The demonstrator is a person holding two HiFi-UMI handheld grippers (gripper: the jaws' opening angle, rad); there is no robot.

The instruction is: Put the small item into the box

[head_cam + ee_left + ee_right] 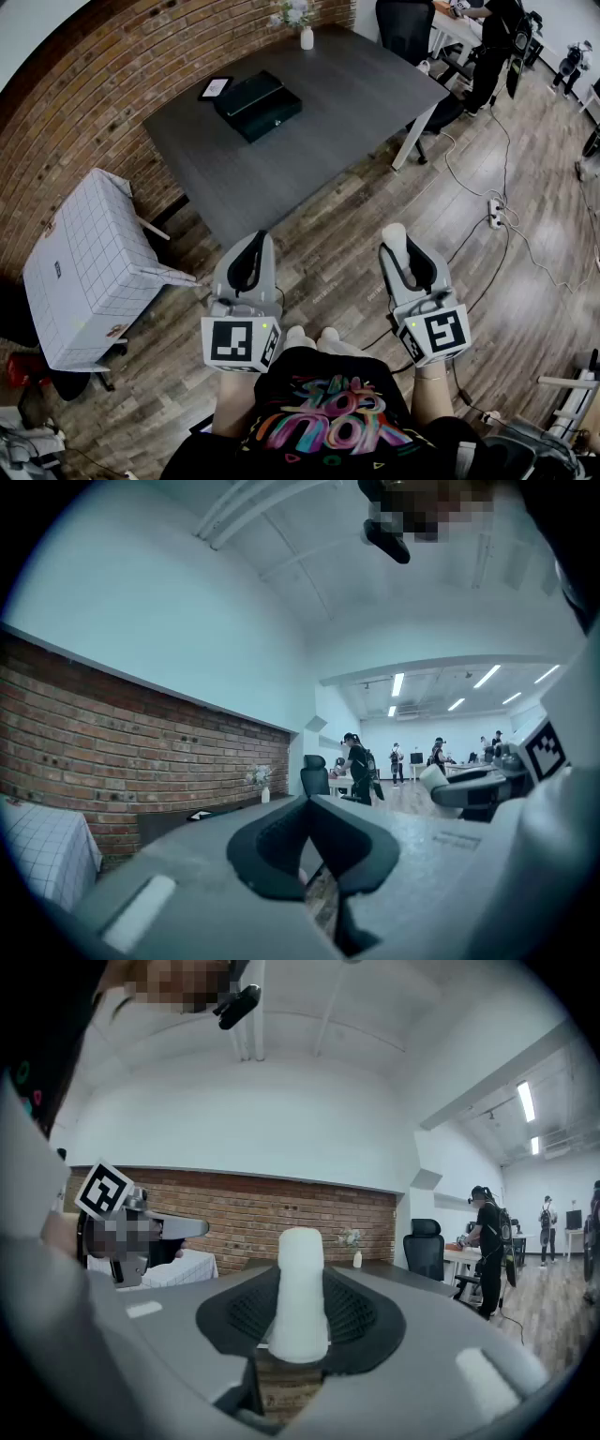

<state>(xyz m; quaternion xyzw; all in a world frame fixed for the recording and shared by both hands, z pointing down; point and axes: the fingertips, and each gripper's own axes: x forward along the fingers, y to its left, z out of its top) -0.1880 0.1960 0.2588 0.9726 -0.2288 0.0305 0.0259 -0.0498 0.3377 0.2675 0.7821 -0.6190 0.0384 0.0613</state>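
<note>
In the head view I hold both grippers low in front of me, over the wood floor and short of the table. My right gripper (399,247) is shut on a small white cylinder (394,234), which stands up between the black pads (349,1314) in the right gripper view as the white cylinder (300,1283). My left gripper (255,244) is shut with nothing between its pads (281,841). The dark box (258,105) lies closed on the far left part of the grey table (356,103), well ahead of both grippers.
A small framed card (215,88) lies beside the box and a white vase (307,37) stands at the table's far edge. A white grid-patterned covered stand (89,267) is at my left. An office chair (405,28), a person (492,42) and floor cables with a power strip (494,212) lie to the right.
</note>
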